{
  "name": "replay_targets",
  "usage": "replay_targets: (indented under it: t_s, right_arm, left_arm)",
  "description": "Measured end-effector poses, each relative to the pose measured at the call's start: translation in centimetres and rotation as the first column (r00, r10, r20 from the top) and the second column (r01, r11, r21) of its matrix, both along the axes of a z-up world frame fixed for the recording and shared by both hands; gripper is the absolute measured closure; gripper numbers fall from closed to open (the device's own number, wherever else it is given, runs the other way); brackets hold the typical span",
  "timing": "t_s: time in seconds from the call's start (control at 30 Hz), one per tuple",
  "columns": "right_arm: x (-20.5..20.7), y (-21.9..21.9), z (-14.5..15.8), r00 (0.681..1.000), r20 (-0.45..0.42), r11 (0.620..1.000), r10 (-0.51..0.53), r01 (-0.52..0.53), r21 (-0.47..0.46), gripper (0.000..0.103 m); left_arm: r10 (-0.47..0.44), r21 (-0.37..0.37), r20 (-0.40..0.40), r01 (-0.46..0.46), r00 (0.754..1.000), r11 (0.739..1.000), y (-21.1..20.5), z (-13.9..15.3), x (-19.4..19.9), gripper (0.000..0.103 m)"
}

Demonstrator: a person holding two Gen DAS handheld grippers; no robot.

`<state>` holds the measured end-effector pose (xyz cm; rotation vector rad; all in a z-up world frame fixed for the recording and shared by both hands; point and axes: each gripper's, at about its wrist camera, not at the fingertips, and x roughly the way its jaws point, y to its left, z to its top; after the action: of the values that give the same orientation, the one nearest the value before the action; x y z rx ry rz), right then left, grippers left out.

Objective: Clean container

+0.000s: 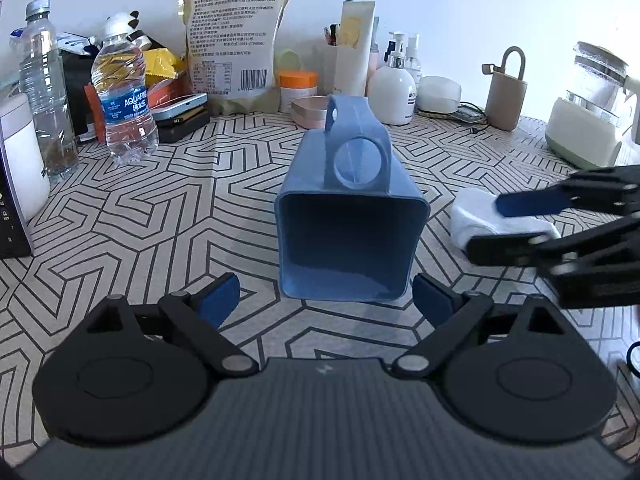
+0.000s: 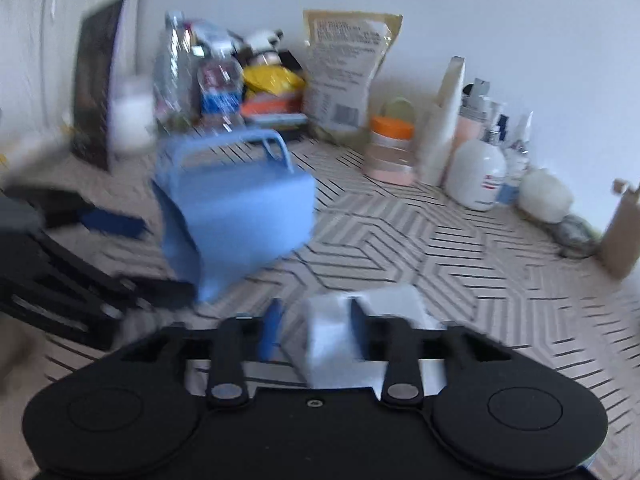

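A blue plastic container [image 1: 348, 240] with a handle lies on its side on the patterned table, its mouth facing my left gripper [image 1: 326, 300]. That gripper is open, its blue pads [image 1: 218, 300] standing just short of the rim on either side and touching nothing. To the right, a folded white cloth [image 1: 476, 212] rests on the table between the fingers of my right gripper [image 1: 516, 224]. In the blurred right wrist view the cloth [image 2: 328, 340] lies against the right finger, with a gap to the left pad [image 2: 272, 332]. The container [image 2: 240, 208] sits ahead on the left, with the left gripper [image 2: 136, 256] beside it.
Along the wall stand two water bottles [image 1: 124, 96], a large snack bag [image 1: 236, 36], an orange-lidded jar [image 1: 298, 88], lotion bottles [image 1: 394, 88], a beige pouch [image 1: 506, 96] and a kettle [image 1: 592, 112]. A dark box [image 1: 12, 208] and a white jar stand at the left edge.
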<state>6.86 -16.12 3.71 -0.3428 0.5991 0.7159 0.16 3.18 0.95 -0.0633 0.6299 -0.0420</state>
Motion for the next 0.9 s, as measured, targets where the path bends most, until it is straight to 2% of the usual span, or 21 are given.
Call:
replay_targets:
  t_s: [0.07, 0.17, 0.27, 0.4, 0.6, 0.7, 0.9]
  right_arm:
    - [-0.8, -0.9, 0.8, 1.0, -0.012, 0.998, 0.014, -0.013, 0.065, 0.041]
    - [-2.0, -2.8, 1.8, 0.999, -0.032, 0.988, 0.035, -0.03, 0.15, 0.029]
    - [-3.3, -4.3, 1.9, 0.999, -0.03, 0.983, 0.023, -0.017, 0.183, 0.023]
    - [-4.2, -5.8, 1.3, 0.999, -0.038, 0.986, -0.019, 0.025, 0.162, 0.02]
    - [-3.4, -6.4, -0.9, 0.99, -0.129, 0.985, -0.058, 0.078, 0.152, 0.02]
    - [-3.5, -5.9, -1.5, 0.989, -0.131, 0.991, -0.074, 0.087, 0.103, 0.02]
    - [-3.9, -5.8, -2.0, 0.988, -0.144, 0.993, -0.064, 0.078, 0.094, 0.018]
  left_arm:
    - [0.0, 0.006, 0.015, 0.0, 1.0, 1.0, -0.1, 0.1, -0.4, 0.008]
    - [-0.008, 0.012, 0.03, 0.007, 1.0, 1.0, -0.4, 0.2, -1.0, 0.004]
    - [-0.045, 0.009, 0.002, 0.045, 0.999, 0.999, -0.9, 0.2, -1.4, 0.003]
    - [-0.069, 0.025, -0.012, 0.069, 0.998, 0.997, -1.6, 0.2, -1.9, 0.003]
    - [-0.061, 0.0, -0.054, 0.061, 0.997, 0.998, -1.5, 0.0, -1.3, 0.003]
    - [-0.063, 0.0, -0.065, 0.063, 0.996, 0.998, -1.6, -0.1, -1.2, 0.001]
    - [-0.073, 0.017, -0.075, 0.075, 0.994, 0.997, -1.9, -0.2, -1.2, 0.0]
